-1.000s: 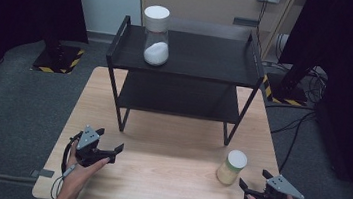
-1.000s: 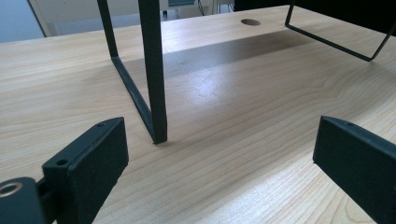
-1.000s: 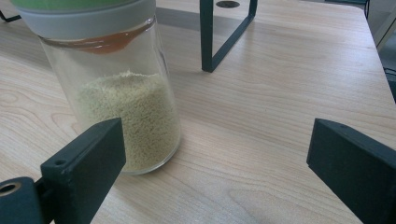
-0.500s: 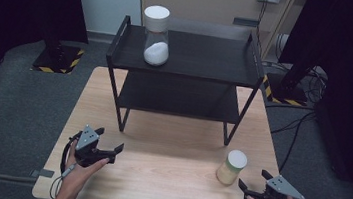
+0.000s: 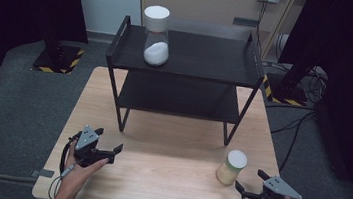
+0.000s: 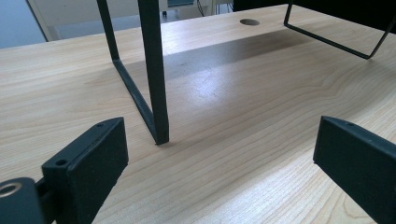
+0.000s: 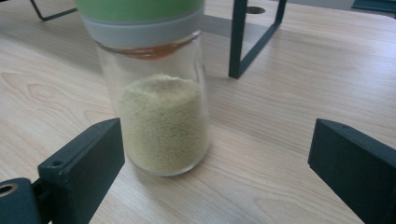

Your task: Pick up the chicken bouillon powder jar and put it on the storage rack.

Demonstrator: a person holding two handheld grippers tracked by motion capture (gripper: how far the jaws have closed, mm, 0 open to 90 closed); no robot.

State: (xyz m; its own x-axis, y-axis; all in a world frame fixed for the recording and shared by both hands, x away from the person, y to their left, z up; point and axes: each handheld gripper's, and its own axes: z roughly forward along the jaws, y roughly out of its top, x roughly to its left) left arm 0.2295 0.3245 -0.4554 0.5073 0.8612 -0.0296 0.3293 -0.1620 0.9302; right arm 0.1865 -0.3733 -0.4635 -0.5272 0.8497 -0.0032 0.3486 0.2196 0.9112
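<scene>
Jar [image 7: 161,116] lid was cropped at frame top — right gripper [image 7: 215,163] gaped just short; left gripper [image 6: 219,163] gaped empty, shelf leg [image 6: 156,70] ahead.

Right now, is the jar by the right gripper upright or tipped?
Upright. The jar stands on its base on the table, lid on top, grain level inside.

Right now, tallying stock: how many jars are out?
2: a white-lidded jar on the rack's top shelf, and a grain jar on the table before the right gripper.

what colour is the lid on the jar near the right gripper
Green, over a grey band; the jar and its lid show best in the right gripper view.
</scene>
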